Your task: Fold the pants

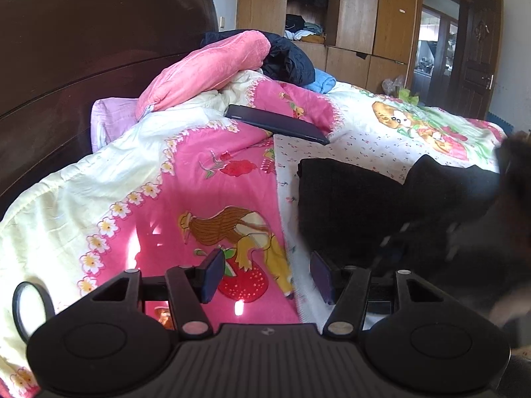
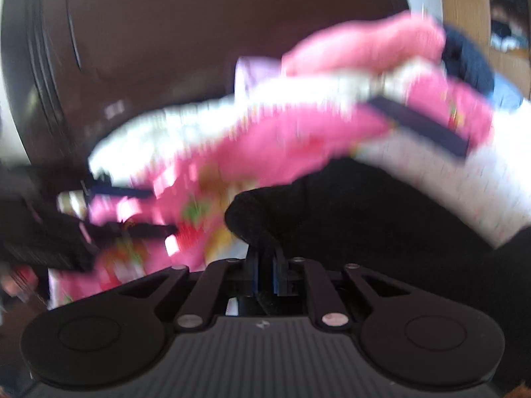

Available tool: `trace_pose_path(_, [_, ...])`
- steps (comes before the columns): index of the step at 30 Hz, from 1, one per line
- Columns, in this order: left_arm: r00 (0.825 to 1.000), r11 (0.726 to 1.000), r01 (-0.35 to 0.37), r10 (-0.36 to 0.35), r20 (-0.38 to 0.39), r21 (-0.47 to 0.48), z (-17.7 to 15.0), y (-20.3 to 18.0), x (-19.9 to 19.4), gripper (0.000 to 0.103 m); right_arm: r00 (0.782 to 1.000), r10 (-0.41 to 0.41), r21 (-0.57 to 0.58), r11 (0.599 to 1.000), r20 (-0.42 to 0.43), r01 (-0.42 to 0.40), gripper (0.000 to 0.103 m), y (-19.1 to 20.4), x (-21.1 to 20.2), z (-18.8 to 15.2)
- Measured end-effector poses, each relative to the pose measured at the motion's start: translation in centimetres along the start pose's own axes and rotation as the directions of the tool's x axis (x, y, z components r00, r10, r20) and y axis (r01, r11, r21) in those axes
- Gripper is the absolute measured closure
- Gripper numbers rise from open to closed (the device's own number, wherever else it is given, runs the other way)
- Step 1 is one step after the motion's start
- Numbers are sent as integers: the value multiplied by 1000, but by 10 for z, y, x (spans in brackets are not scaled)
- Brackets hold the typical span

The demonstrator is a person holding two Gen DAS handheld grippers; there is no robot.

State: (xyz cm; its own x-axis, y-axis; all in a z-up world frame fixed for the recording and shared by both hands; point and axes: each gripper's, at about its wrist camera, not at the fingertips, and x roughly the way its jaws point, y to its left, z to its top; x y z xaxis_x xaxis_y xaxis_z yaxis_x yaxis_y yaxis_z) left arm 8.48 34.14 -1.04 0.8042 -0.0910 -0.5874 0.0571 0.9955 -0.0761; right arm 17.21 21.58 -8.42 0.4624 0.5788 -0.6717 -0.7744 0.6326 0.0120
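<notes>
The black pants [image 1: 348, 205] lie on the white flowered sheet [image 1: 365, 139], to the right of the pink cartoon quilt [image 1: 205, 199]. My left gripper [image 1: 267, 265] hovers open over the quilt's edge with nothing between its pads. In the blurred right wrist view, my right gripper [image 2: 265, 262] is shut on a raised fold of the pants [image 2: 265, 212]. The left gripper [image 2: 164, 212] shows there at the left, open. A dark blurred shape [image 1: 481, 232] covers the right side of the left wrist view.
A dark wooden headboard [image 1: 83, 49] stands behind the bed. A pink pillow [image 1: 205, 69], a flat dark case [image 1: 275, 124], a navy jacket [image 1: 288, 56] and a blue cloth [image 1: 322, 81] lie on the bedding. A wooden wardrobe [image 1: 358, 16] and a door [image 1: 478, 49] are beyond.
</notes>
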Motion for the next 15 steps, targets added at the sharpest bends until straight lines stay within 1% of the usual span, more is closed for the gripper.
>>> trace_pose_path(1, [1000, 1000, 5, -5, 5, 2, 1, -4, 2, 34, 999, -30, -75, 997, 24, 31, 93, 8, 2, -8])
trace_pose_path(2, [1000, 1000, 16, -16, 12, 4, 3, -9, 5, 34, 997, -50, -114, 992, 67, 57, 91, 15, -4, -13])
trace_pose_path(3, [999, 999, 29, -30, 19, 13, 5, -15, 9, 33, 994, -58, -117, 991, 90, 68, 87, 18, -13, -14])
trace_pose_path(4, [999, 999, 40, -41, 25, 26, 7, -22, 13, 33, 994, -53, -109, 992, 93, 63, 82, 17, -21, -14])
trace_pose_path(5, [998, 998, 52, -53, 26, 41, 9, -29, 19, 33, 995, -41, -94, 994, 91, 50, 79, 14, -30, -15])
trace_pose_path(6, [998, 996, 67, -68, 18, 63, 11, -39, 27, 33, 996, -31, -77, 996, 89, 38, 79, 10, -41, -18])
trace_pose_path(7, [997, 993, 74, -74, -1, 88, 12, -48, 35, 33, 995, -32, -64, 997, 92, 38, 82, 6, -54, -22])
trace_pose_path(8, [997, 990, 68, -64, -32, 120, 11, -57, 46, 33, 995, -45, -55, 997, 94, 51, 82, 1, -66, -27])
trace_pose_path(10, [993, 981, 70, -52, -102, 182, 3, -71, 65, 33, 989, -110, -19, 994, 96, 112, 83, -17, -96, -40])
trace_pose_path(11, [987, 978, 78, -48, -151, 195, -4, -75, 74, 33, 983, -161, 14, 987, 87, 160, 82, -31, -110, -47])
trace_pose_path(12, [985, 977, 69, -35, -168, 203, -8, -78, 77, 32, 974, -216, 52, 976, 68, 213, 81, -46, -124, -56])
trace_pose_path(13, [986, 975, 60, -25, -162, 215, -10, -80, 76, 32, 963, -266, 89, 961, 48, 261, 81, -61, -137, -63])
trace_pose_path(14, [987, 975, 53, -19, -157, 217, -9, -82, 71, 32, 944, -328, 136, 937, 26, 321, 81, -80, -152, -72])
trace_pose_path(15, [988, 978, 48, -16, -154, 205, -6, -83, 68, 32, 921, -389, 186, 906, 3, 381, 81, -100, -167, -80])
